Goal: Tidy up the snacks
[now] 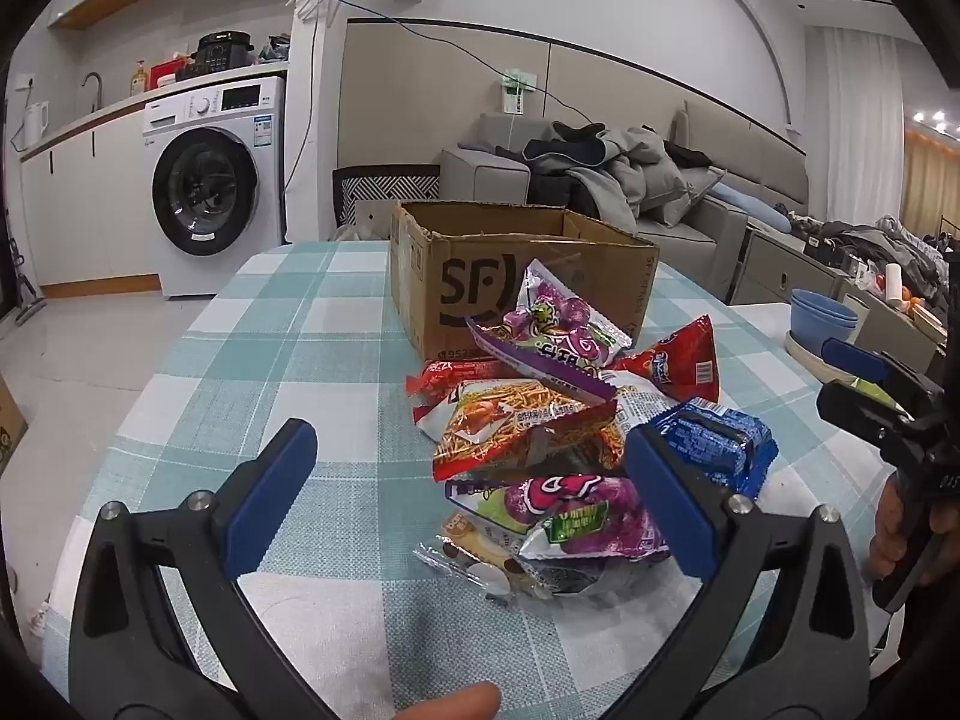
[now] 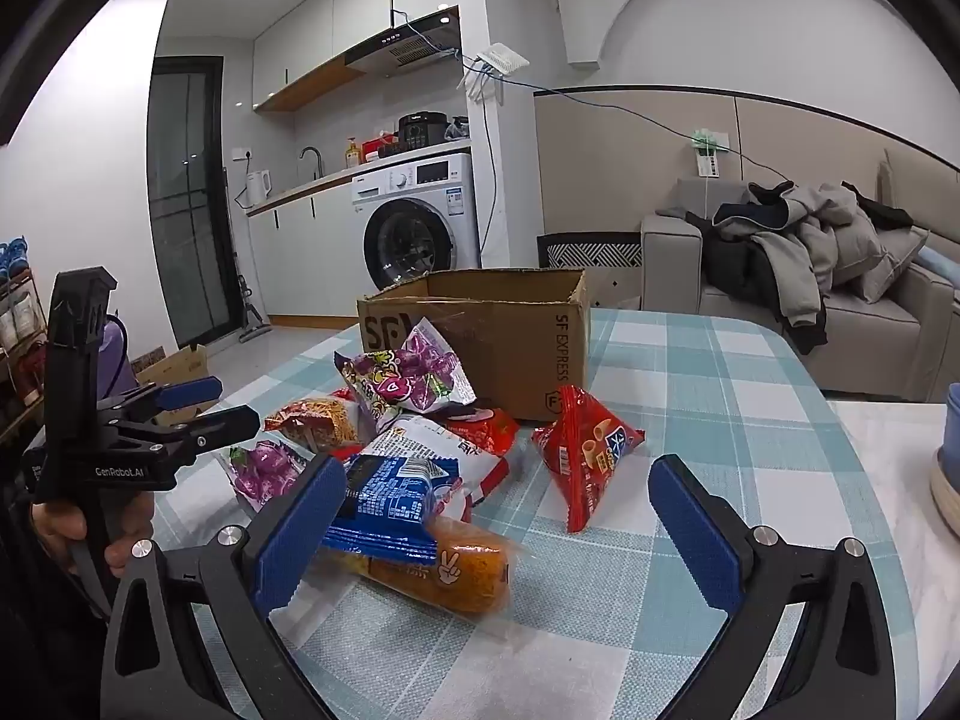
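Note:
A pile of snack bags lies on the checked tablecloth (image 1: 288, 360) in front of an open cardboard box (image 1: 522, 276) (image 2: 498, 348). On top leans a purple bag (image 1: 552, 324) (image 2: 408, 378). A red triangular bag (image 1: 678, 360) (image 2: 585, 456) stands at the right, a blue packet (image 1: 714, 438) (image 2: 390, 498) nearer me, and an orange wrapped roll (image 2: 444, 570) under it. My left gripper (image 1: 471, 435) (image 2: 231, 402) is open above the pile's near left side. Open too, my right gripper (image 2: 498, 468) (image 1: 831, 372) frames the blue packet and roll. Neither touches a snack.
A stack of blue bowls (image 1: 822, 315) sits on a white counter right of the table. A sofa (image 2: 840, 312) heaped with clothes is behind, a washing machine (image 1: 210, 192) at the back left. Bare tablecloth lies left of the pile and right of the red bag.

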A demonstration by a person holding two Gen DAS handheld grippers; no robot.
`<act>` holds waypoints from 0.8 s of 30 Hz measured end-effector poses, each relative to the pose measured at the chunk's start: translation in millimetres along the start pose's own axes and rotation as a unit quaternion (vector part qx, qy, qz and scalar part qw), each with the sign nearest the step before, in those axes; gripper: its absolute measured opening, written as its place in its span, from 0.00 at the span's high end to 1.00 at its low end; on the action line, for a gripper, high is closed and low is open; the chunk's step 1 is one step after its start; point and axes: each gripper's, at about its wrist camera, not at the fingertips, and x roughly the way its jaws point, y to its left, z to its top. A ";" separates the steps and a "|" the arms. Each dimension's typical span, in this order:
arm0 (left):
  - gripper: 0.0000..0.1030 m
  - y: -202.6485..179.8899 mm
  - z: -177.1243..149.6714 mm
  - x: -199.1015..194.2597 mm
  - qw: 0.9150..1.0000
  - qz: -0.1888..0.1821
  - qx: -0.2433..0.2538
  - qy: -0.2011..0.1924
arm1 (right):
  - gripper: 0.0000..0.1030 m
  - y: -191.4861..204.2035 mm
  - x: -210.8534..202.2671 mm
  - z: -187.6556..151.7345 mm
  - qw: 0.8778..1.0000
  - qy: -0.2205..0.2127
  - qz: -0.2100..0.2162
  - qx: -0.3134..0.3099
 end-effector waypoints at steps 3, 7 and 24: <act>0.01 -1.0 -0.8 -1.7 1.000 0.001 0.003 -0.012 | 0.00 -0.5 -0.2 0.0 1.000 -0.001 -0.001 0.001; 0.01 0.4 -1.5 -2.2 1.000 0.002 -0.001 -0.012 | 0.00 -0.1 1.0 0.4 1.000 0.001 -0.005 0.002; 0.01 -3.9 0.1 -1.9 1.000 0.004 0.006 -0.007 | 0.00 -0.4 -0.4 0.0 1.000 0.000 -0.001 0.003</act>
